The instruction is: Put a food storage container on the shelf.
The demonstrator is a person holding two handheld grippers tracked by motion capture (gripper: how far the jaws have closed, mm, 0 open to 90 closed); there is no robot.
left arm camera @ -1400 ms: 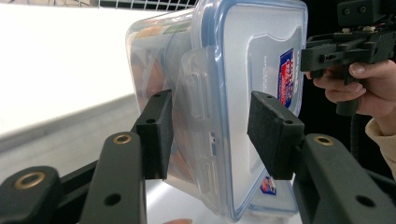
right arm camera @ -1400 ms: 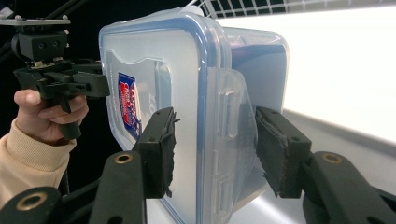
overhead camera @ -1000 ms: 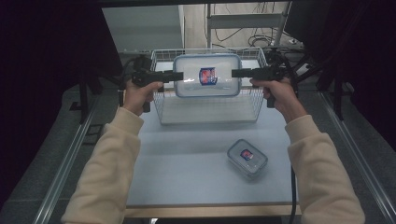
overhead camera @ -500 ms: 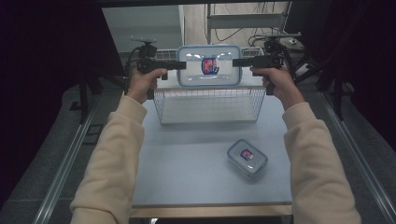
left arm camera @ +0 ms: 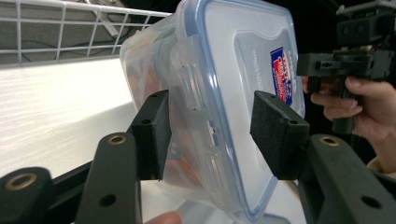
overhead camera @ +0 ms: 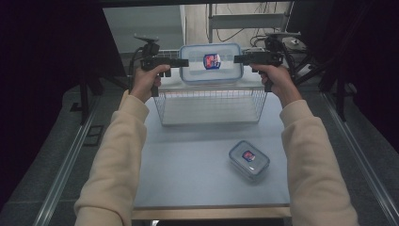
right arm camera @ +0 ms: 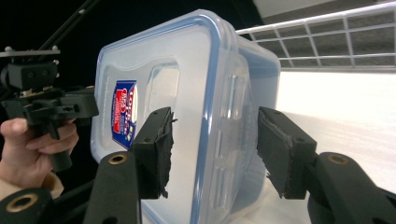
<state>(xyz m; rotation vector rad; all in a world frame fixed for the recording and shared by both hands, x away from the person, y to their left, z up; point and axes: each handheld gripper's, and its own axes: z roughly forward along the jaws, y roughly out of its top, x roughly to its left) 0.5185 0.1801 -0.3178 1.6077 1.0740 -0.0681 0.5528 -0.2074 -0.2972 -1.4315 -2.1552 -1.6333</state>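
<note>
Your left tool (overhead camera: 182, 62) straddles the left short end of the large clear plastic food box with the blue-rimmed lid and red-and-blue label (overhead camera: 211, 63). In the left gripper view its jaws sit on either side of the box's end; one pad (left arm camera: 152, 133) looks pressed to the wall, the other (left arm camera: 275, 133) seems just off the lid, so I cannot tell whether the pinch is firm.

The box hangs between your two tools, lifted above the white wire basket (overhead camera: 210, 106) just below them. It is tipped up, with the lid and label facing back toward you. Its long axis runs from one tool to the other.

Expect it to be rigid and light for its bulk, though some orange-tinted content shows through the wall. The plastic is smooth and likely slippery, so hold at the end latches and rim.

Your right tool (overhead camera: 239, 59) brackets the opposite short end the same way, with its jaws near the walls and contact uncertain.

Nearer you, a small clear lidded plastic box (overhead camera: 249, 160) rests on the pale desk (overhead camera: 188, 174).
</note>
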